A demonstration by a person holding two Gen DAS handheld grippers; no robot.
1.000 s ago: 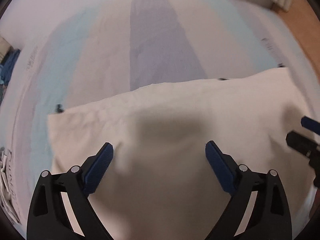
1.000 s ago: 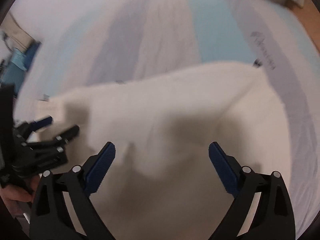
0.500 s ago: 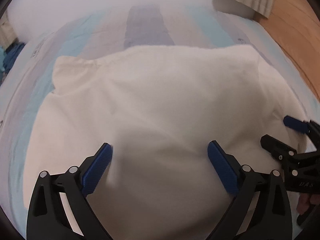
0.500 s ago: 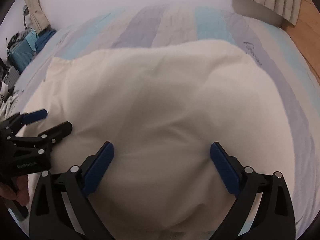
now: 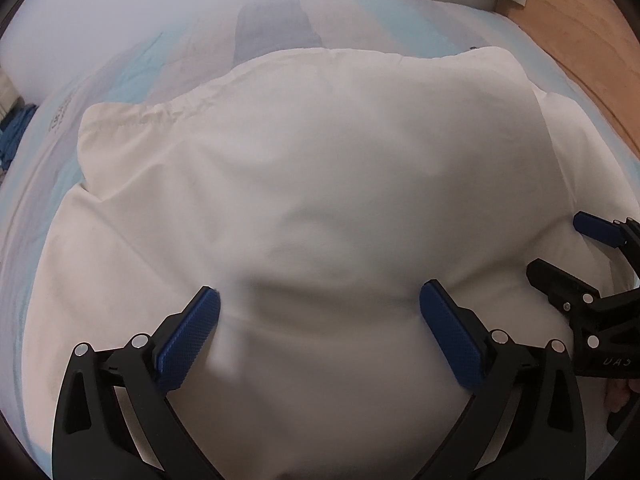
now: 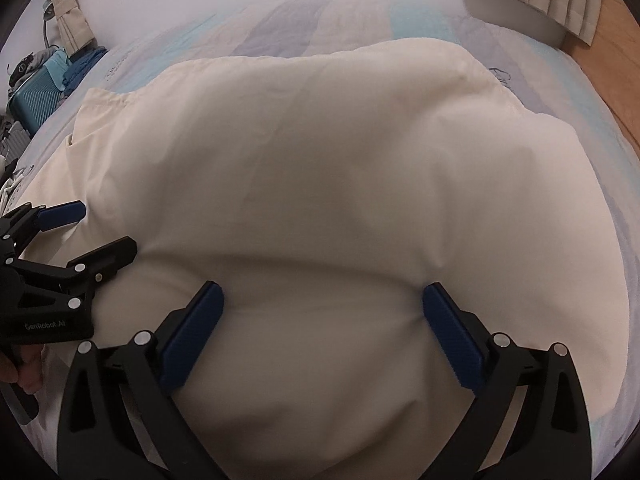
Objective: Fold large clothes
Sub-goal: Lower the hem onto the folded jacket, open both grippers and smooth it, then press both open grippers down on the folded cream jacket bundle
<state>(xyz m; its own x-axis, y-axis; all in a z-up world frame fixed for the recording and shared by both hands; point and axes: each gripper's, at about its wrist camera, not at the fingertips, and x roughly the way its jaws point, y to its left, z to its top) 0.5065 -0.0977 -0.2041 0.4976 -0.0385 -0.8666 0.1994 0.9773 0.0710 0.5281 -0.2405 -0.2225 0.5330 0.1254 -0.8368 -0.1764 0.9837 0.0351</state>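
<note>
Striped bedding (image 5: 276, 28) is carrying a cream garment (image 5: 320, 184), ballooning across the bed's middle. Left gripper (image 5: 320, 334) and right gripper (image 6: 322, 330) are hovering over its near edge, side by side, fingers spread wide, having just been opening, clamping nothing. Pressing trapped air outward should flatten the fold. Near hem is lying hidden beneath the grippers.

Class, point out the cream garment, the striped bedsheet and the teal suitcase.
cream garment (image 5: 340, 184): left wrist view, middle of its top layer.
striped bedsheet (image 6: 288, 28): right wrist view, grey stripe beyond the garment.
teal suitcase (image 6: 38, 98): right wrist view, its ribbed side.
</note>
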